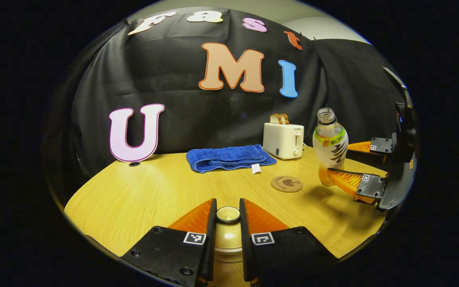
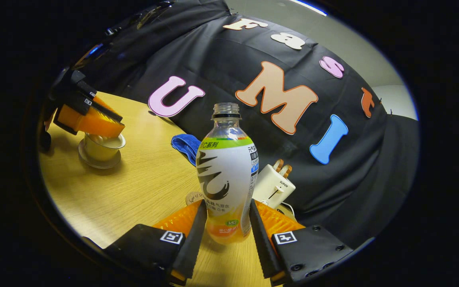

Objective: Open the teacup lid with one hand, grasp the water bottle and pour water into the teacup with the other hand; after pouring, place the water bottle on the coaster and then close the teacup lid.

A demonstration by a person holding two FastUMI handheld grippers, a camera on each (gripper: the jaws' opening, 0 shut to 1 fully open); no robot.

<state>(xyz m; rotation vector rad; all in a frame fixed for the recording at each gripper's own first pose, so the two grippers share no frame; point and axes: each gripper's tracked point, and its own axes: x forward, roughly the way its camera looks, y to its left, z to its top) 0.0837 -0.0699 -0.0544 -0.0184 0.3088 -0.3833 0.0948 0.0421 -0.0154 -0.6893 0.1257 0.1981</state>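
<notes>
At the bottom centre of the left gripper view, the left gripper (image 1: 228,217) has its fingers clenched on the knob of the teacup lid (image 1: 228,214); the right gripper view shows the teacup (image 2: 101,149) at centre left, its contents hidden. At bottom centre there, the right gripper (image 2: 227,223) grasps the uncapped water bottle (image 2: 226,175), liquid low inside. Farther off, right of centre in the left gripper view, the coaster (image 1: 287,184) lies on bare table (image 1: 142,191), before a blue towel (image 1: 229,157) and toaster (image 1: 283,139).
</notes>
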